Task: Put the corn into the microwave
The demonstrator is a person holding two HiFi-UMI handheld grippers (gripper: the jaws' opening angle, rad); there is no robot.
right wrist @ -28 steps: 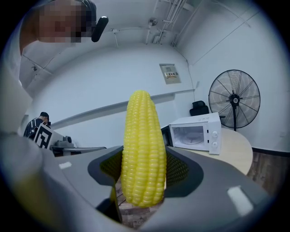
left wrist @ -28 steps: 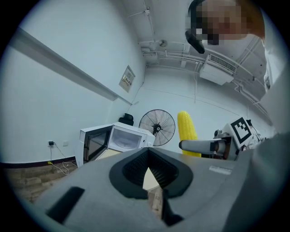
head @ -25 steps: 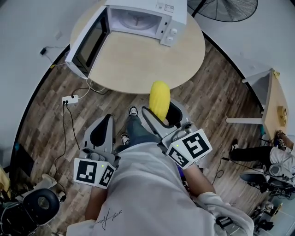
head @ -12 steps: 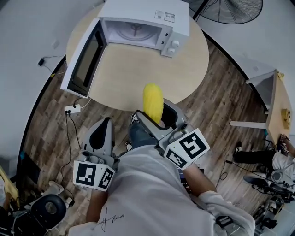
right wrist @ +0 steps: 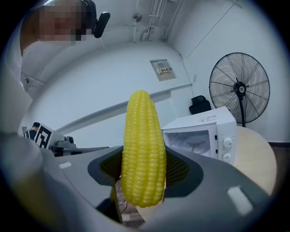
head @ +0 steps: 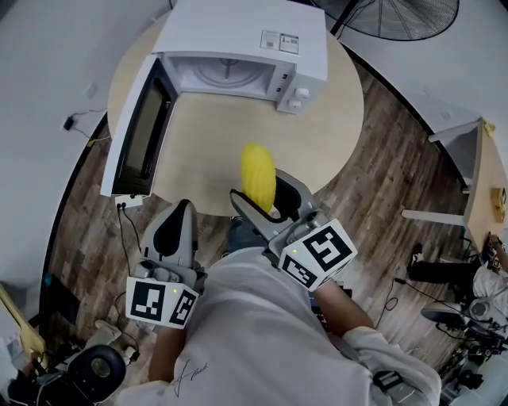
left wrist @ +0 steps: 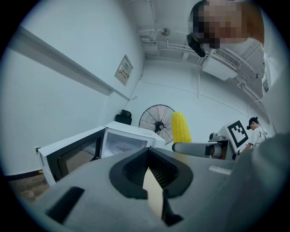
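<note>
A yellow corn cob (head: 258, 176) stands upright in my right gripper (head: 266, 202), which is shut on its lower part, over the near edge of the round wooden table (head: 333, 135). The white microwave (head: 238, 55) stands at the table's far side. Its door (head: 135, 131) hangs open to the left and the cavity holds only the turntable. In the right gripper view the corn (right wrist: 142, 149) fills the space between the pads of the right gripper (right wrist: 142, 167), with the microwave (right wrist: 199, 136) beyond. My left gripper (head: 176, 234) is shut on nothing, left of the right one and short of the table. The left gripper view shows the left gripper (left wrist: 148, 164), the corn (left wrist: 180, 128) and the microwave (left wrist: 118, 142).
A standing fan (head: 397, 14) is behind the table. A power strip with cables (head: 127, 204) lies on the wooden floor under the open door. A second table (head: 476, 182) and a seated person (head: 444, 270) are at the right. A wheeled stool (head: 99, 369) is at the lower left.
Both grippers have moved forward toward the table. The corn, which was short of the table edge, is now over it, and the microwave looks closer.
</note>
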